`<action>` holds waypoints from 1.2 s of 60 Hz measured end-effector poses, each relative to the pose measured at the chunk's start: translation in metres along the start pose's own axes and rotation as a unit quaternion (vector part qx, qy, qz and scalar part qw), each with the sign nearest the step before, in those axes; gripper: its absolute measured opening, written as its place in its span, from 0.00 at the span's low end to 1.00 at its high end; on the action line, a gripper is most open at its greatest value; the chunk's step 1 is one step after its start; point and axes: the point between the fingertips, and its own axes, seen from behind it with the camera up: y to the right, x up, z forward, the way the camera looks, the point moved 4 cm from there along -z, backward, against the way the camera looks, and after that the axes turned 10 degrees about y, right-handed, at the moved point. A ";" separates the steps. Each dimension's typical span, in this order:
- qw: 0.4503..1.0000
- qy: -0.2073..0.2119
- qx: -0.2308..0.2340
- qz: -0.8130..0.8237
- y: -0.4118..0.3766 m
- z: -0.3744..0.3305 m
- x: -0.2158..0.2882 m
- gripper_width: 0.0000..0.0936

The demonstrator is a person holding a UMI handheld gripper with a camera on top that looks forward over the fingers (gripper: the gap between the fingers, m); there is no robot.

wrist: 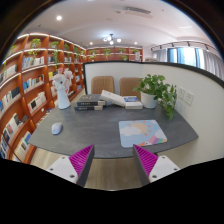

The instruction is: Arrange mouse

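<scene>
A small white mouse (56,128) lies on the grey table (95,132), at its left side. A mouse mat with a coloured map print (141,132) lies on the right part of the table, far from the mouse. My gripper (113,160) is open and empty, with its magenta pads (82,162) spread wide. It hangs before the table's near edge, well short of both the mouse and the mat. Nothing is between the fingers.
A white bust (63,90), a stack of books (90,102), an open book (118,99) and a potted plant (155,90) stand along the table's far side. Two chairs (103,84) are behind it. Bookshelves (25,85) line the left wall.
</scene>
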 end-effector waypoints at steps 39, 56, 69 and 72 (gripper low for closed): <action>0.986 -0.130 0.100 -0.007 -0.227 0.089 -0.117 0.82; 0.985 -0.124 0.119 -0.020 -0.324 0.204 -0.080 0.81; 0.984 -0.137 0.113 -0.018 -0.371 0.283 -0.074 0.82; 0.985 -0.134 0.105 -0.026 -0.372 0.296 -0.068 0.78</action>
